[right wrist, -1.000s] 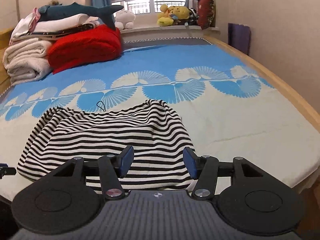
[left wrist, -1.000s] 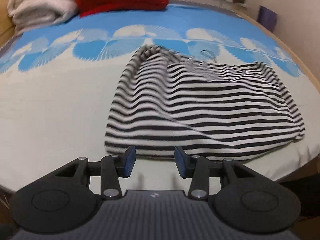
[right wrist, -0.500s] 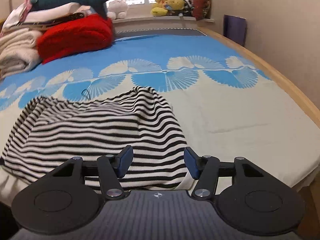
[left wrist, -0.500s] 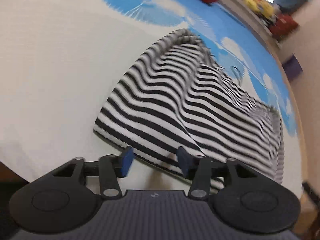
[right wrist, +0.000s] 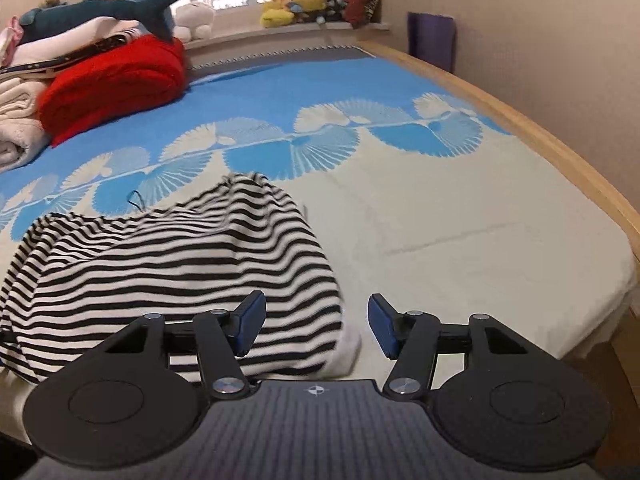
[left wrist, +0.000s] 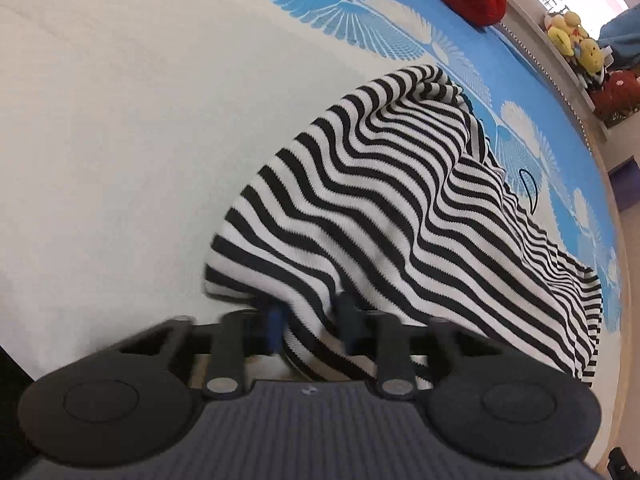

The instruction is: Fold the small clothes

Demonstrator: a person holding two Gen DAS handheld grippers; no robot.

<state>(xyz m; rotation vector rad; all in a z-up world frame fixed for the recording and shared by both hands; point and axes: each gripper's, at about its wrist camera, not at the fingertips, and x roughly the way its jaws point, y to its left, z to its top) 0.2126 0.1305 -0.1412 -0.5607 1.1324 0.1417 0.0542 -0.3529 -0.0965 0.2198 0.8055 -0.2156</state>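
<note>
A black-and-white striped garment (left wrist: 400, 220) lies spread on the bed, its near edge at the front of the mattress. My left gripper (left wrist: 310, 322) is closing on the garment's near left corner. The cloth is bunched between the two blue pads and touches both. In the right wrist view the same garment (right wrist: 180, 264) fills the lower left. My right gripper (right wrist: 316, 326) stands open over its near right corner, and the cloth lies between the fingers without being pressed.
The bed cover (right wrist: 440, 240) is cream at the front and blue with fan patterns behind. A red blanket (right wrist: 116, 80), folded pale blankets (right wrist: 16, 128) and a shark plush (right wrist: 104, 8) are stacked at the back left. A wooden bed rail (right wrist: 560, 152) runs along the right.
The left gripper rolled, dropped to the garment's near left corner and narrowed its jaws around the cloth. The right gripper sank closer to the near right corner, still open.
</note>
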